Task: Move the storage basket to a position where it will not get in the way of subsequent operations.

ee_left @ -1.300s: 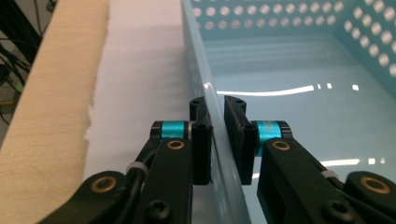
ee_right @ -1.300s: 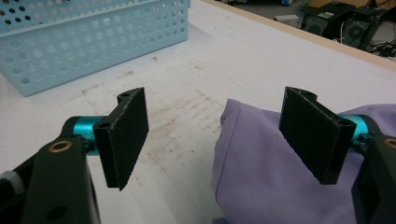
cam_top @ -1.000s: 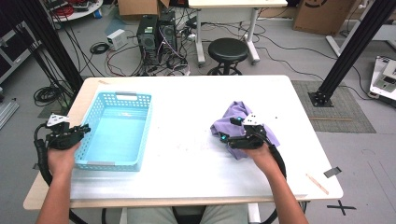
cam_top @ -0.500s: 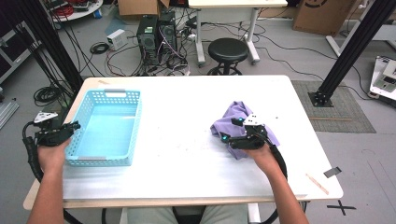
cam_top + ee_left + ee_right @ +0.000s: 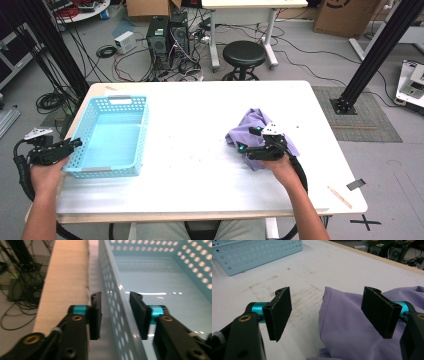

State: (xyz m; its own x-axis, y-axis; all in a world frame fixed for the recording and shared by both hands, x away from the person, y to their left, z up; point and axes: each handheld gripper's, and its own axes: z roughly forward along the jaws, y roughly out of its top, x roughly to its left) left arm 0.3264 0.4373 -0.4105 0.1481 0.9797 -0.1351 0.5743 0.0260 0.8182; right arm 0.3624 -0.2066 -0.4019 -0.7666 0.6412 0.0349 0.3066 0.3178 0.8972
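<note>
Astride the basket (image 5: 117,315) wall, left tongs (image 5: 115,315) just loosened; right tongs (image 5: 332,312) spread over cloth (image 5: 352,322).

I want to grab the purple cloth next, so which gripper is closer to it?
Right. The right gripper hangs open over the purple cloth's near edge; the left gripper straddles the blue basket's wall across the table.
</note>
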